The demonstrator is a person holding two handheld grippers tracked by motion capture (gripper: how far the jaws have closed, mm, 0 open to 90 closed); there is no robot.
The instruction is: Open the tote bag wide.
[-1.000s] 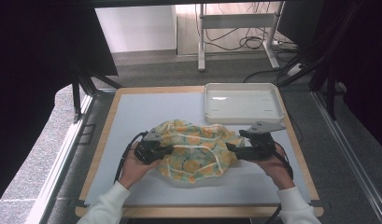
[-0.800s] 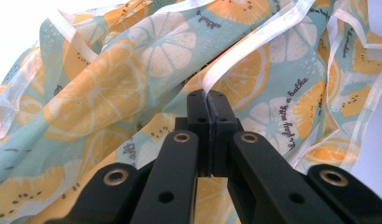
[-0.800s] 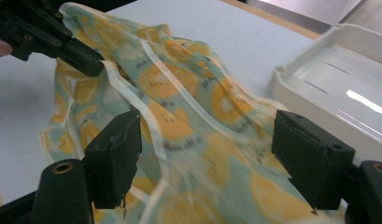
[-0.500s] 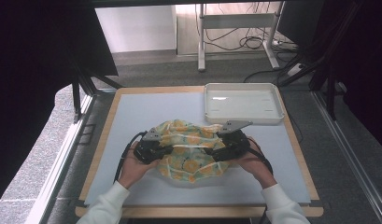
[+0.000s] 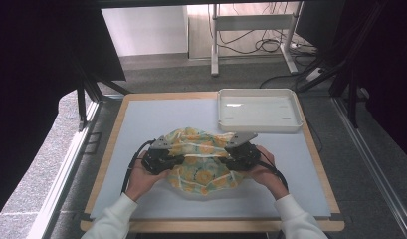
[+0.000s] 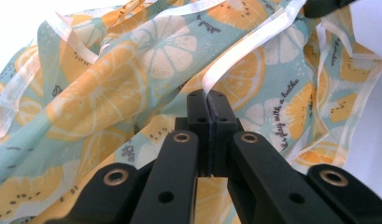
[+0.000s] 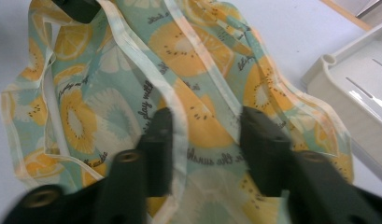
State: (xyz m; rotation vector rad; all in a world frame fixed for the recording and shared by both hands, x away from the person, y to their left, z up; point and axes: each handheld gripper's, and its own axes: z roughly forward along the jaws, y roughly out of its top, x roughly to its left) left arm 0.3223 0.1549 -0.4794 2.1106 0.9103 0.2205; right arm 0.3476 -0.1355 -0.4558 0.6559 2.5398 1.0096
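Observation:
A crumpled cloth (image 5: pixel 201 155) printed with orange and lemon slices on pale green, edged in white, lies at the front middle of the table. My left gripper (image 5: pixel 178 159) is at its left side. In the left gripper view that gripper (image 6: pixel 207 100) is shut on the cloth's white hem strip (image 6: pixel 247 49). My right gripper (image 5: pixel 223 160) is over the cloth's right part. In the right gripper view it (image 7: pixel 202 127) stands open, jaws wide apart, with folds of the cloth (image 7: pixel 188 46) between and below them. The left gripper's tip (image 7: pixel 76 8) shows at the top of that view.
A shallow white tray (image 5: pixel 260 123) stands at the back right of the pale table mat (image 5: pixel 141 124), close behind the cloth. The table's wooden rim (image 5: pixel 104 164) runs around the mat. Table legs and cables lie on the floor beyond.
My right gripper has moved left from the cloth's right edge onto the cloth, towards the left gripper. The left gripper has kept its place.

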